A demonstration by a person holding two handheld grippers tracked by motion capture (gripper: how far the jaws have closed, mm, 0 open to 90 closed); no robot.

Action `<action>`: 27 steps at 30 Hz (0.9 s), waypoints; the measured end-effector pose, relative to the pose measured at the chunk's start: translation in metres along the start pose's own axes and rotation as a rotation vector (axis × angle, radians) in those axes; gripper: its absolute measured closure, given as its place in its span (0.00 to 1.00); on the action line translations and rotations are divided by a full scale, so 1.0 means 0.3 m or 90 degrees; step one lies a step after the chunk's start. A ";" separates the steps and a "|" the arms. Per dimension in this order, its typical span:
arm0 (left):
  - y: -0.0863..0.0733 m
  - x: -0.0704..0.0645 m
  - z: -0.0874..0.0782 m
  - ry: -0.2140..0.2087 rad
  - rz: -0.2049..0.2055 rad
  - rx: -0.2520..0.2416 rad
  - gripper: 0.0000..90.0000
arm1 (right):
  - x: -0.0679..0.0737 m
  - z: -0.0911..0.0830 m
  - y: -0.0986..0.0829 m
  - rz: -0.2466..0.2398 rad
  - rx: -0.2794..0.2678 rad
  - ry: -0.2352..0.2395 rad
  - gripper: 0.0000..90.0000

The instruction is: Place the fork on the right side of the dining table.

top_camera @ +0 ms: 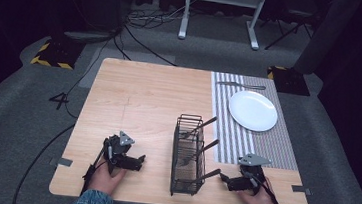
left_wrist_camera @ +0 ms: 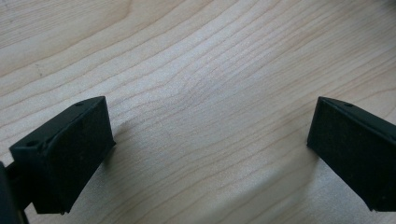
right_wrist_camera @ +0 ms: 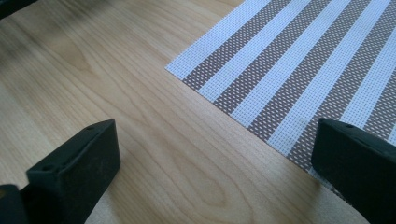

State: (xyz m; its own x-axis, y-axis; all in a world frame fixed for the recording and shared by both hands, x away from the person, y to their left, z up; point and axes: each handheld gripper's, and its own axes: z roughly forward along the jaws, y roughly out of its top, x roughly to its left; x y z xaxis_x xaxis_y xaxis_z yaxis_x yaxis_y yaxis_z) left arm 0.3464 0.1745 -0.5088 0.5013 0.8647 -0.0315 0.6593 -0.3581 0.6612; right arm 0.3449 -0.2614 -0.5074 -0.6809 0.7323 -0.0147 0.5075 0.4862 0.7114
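We've got both grippers low on the table, left gripper (top_camera: 139, 161) and right gripper (top_camera: 225, 180) each with jaws wide apart and empty, flanking the wire caddy (top_camera: 188, 155) of cutlery mid-table. Reaching for those slanted handles, we could snag the light caddy and tip it, or clip the placemat (right_wrist_camera: 299, 70) edge.

The high view looks forward and down over the whole table (top_camera: 144, 98) from the person's side. Each gripper view sits very near the wood; the right one shares the striped mat (right_wrist_camera: 299, 70), probably its near corner.
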 end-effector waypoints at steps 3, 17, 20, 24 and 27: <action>0.000 0.000 0.000 0.000 0.000 0.000 0.00 | -0.001 -0.002 -0.001 0.002 -0.003 -0.002 0.03; 0.000 0.000 0.000 0.000 0.000 0.000 0.00 | 0.005 -0.042 -0.003 0.015 -0.002 -0.005 0.42; 0.000 0.000 0.000 0.000 0.000 0.000 0.00 | 0.009 -0.054 0.000 0.011 0.001 0.011 0.44; 0.000 0.000 0.000 0.000 -0.001 0.000 0.00 | 0.013 -0.093 0.016 0.020 -0.004 0.033 0.48; 0.000 0.000 0.000 0.000 0.000 0.000 0.00 | 0.017 -0.129 0.033 0.029 -0.010 0.054 0.53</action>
State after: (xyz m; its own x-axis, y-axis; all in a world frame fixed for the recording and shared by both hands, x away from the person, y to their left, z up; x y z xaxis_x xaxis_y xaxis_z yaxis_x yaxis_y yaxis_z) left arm 0.3465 0.1744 -0.5088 0.5011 0.8648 -0.0320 0.6593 -0.3575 0.6615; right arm 0.3261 -0.2714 -0.4733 -0.6994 0.7106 0.0769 0.5311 0.4446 0.7213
